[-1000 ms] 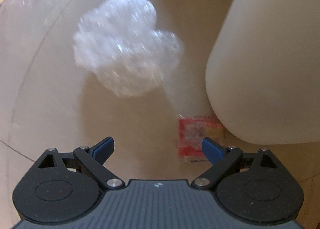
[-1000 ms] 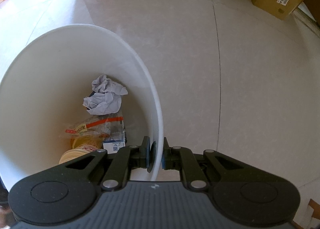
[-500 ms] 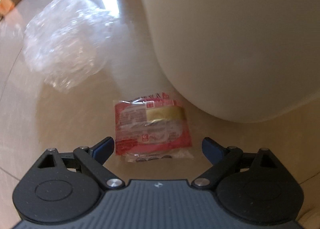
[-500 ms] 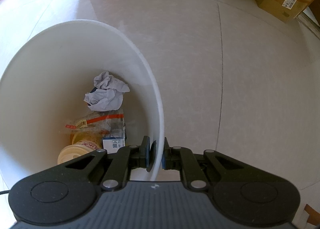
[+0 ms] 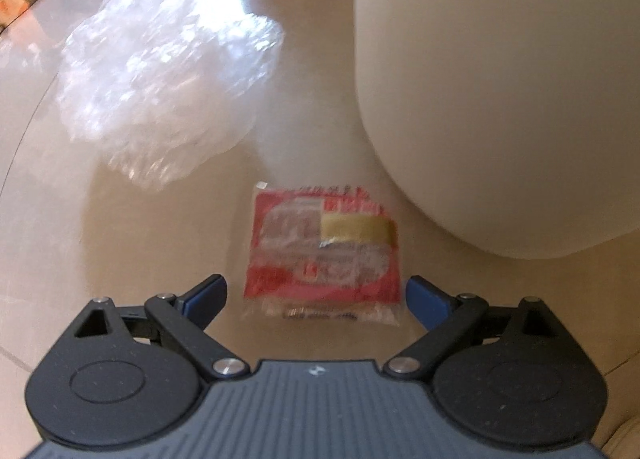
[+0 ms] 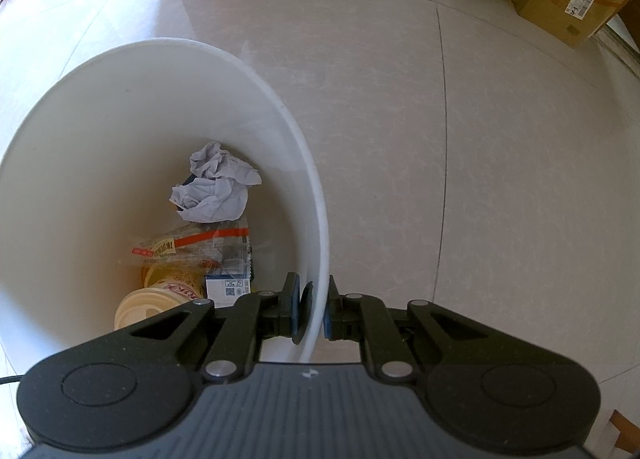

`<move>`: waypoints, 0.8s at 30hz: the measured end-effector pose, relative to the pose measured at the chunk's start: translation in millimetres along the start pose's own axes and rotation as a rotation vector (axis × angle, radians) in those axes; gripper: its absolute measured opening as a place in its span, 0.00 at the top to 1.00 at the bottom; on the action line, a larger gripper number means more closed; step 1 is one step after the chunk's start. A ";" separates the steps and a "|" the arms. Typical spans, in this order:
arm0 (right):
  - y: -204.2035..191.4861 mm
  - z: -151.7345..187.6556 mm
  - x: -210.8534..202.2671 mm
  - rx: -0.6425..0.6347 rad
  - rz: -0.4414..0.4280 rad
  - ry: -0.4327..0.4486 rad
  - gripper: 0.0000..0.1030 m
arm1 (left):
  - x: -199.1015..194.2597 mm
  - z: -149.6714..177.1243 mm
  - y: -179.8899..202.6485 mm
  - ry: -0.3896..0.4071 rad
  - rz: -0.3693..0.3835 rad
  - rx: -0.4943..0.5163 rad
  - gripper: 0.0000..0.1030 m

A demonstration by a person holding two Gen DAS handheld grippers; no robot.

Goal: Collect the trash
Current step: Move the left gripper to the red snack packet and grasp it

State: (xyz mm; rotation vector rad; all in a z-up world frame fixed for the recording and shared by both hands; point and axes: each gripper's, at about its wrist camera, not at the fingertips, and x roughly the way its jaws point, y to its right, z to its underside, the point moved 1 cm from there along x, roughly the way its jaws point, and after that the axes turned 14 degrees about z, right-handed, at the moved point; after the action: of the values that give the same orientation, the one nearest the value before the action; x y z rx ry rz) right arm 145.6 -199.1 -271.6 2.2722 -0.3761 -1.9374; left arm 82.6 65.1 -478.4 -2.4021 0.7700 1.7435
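Left hand-held gripper: matte black plastic body, two round speckled housings, ribbed dark grey centre plate with small white lightning mark. Angled black link arms, silver pivot screws, triangular cut-outs. Blue rubber fingertips.

Right hand-held gripper: same black build, same mark, blue pads. Thin black cable at lower left edge.

Left claw agape, right claw clamped

Wrapper left of bin

Red-and-gold wrapper, white bin, clear crinkled plastic, beige floor.
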 end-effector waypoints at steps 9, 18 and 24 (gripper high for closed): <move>1.1 0.8 -1.6 0.000 -0.005 0.001 0.87 | 2.6 -14.4 1.2 0.031 0.044 0.015 0.25; 3.1 -0.6 -2.6 0.019 -0.012 -0.005 0.88 | -8.1 -26.7 -19.4 -0.013 0.044 0.039 0.36; 5.6 -2.8 -2.0 0.038 -0.022 -0.026 0.88 | -28.2 -38.9 -31.3 -0.036 0.020 0.055 0.38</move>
State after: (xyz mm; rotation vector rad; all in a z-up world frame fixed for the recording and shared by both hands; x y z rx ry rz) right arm 147.4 -204.1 -267.8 2.2860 -0.3963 -1.9887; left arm 123.6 88.9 -446.2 -2.3293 0.8294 1.7444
